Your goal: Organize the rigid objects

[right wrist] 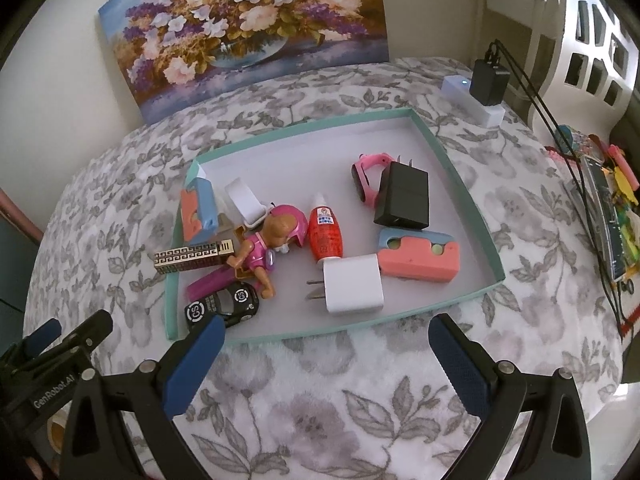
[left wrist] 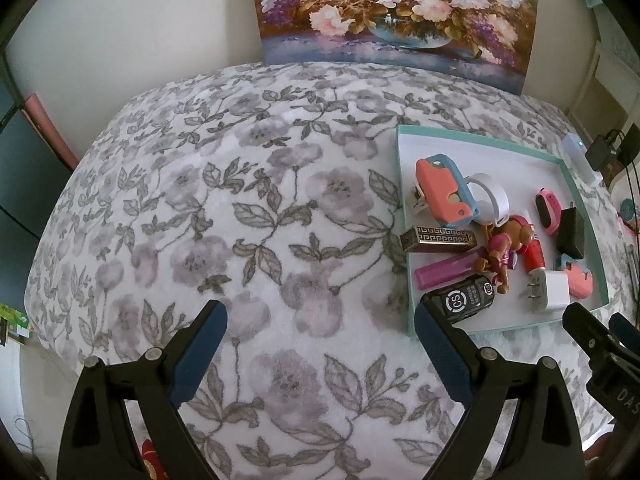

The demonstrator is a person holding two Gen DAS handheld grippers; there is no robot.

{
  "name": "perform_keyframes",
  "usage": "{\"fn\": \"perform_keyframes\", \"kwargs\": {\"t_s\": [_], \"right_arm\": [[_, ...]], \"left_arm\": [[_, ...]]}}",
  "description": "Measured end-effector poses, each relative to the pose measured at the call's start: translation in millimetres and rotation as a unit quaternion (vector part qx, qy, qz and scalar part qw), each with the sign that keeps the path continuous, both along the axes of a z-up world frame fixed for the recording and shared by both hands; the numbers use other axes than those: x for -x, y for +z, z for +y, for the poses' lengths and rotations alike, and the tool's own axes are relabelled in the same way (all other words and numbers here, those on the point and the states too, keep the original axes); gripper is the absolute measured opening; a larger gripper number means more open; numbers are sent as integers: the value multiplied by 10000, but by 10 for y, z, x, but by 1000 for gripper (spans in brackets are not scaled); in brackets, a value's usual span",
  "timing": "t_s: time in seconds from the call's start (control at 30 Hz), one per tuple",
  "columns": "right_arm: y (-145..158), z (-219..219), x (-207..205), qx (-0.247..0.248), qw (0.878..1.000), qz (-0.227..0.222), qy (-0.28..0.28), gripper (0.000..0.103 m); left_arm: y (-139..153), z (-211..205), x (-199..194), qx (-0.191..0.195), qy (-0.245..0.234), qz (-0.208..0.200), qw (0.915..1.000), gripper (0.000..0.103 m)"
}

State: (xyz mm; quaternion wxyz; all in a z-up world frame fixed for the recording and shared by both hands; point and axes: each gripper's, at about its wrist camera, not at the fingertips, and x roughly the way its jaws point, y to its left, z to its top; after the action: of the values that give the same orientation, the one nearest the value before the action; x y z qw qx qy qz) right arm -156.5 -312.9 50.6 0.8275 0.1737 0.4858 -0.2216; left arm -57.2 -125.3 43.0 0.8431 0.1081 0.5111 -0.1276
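Looking forward along its own fingers, the right gripper (right wrist: 324, 344) hangs with its jaws spread wide and nothing between them, just in front of the near rim of the teal tray (right wrist: 460, 160). In the right wrist view the tray lies from about 11 to 1 o'clock of the jaws, so this gripper faces it almost straight. The left gripper (left wrist: 320, 332) is also released and empty, but over bare flowered blanket (left wrist: 240, 200); for it the tray lies off at about 2 o'clock, with only its right fingertip close to the tray's near corner. I judge the right hand to be the nearer and better placed one.

All the rigid things I can see already rest inside the tray: white charger (right wrist: 352, 288), red glue bottle (right wrist: 325, 232), black adapter (right wrist: 404, 196), pink watch (right wrist: 366, 174), pink doll (right wrist: 268, 248), black toy car (right wrist: 224, 306) and others. The gold patterned case (right wrist: 192, 259) sticks out over the left rim at about 10 o'clock, its long axis running nearly left to right. It seems the least settled piece. To take it, the jaws should probably close across its short side, so the right gripper would need to swing left.

The task looks close to finished, perhaps only tidying remains.
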Motion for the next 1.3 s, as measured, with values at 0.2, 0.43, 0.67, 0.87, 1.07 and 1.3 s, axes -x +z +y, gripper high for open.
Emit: {"fn": "perform_keyframes", "kwargs": {"t_s": [0.2,0.43,0.67,0.87,1.07,1.3], "right_arm": [[-2,7,-6,8,10000,8,10,103],[-18,55,-46,100,9998,62,148,103],[-15,64,-71,131,9996,94,240,103],[-21,69,-81,140,9995,112,263,103],[-29,77,-90,157,9993,129,299,103],[-30,83,-94,165,9993,135,295,103]], "left_arm": [[-12,-6,-8,-43,-3,25,10000,95],[-25,-7,-23,-94,19,41,9999,95],[-38,5,-40,-132,21,74,9999,95],[-52,7,-55,-194,51,104,9997,95],[-63,10,-65,-247,79,126,9996,95],[-64,34,-82,-246,159,149,9995,95]]}}
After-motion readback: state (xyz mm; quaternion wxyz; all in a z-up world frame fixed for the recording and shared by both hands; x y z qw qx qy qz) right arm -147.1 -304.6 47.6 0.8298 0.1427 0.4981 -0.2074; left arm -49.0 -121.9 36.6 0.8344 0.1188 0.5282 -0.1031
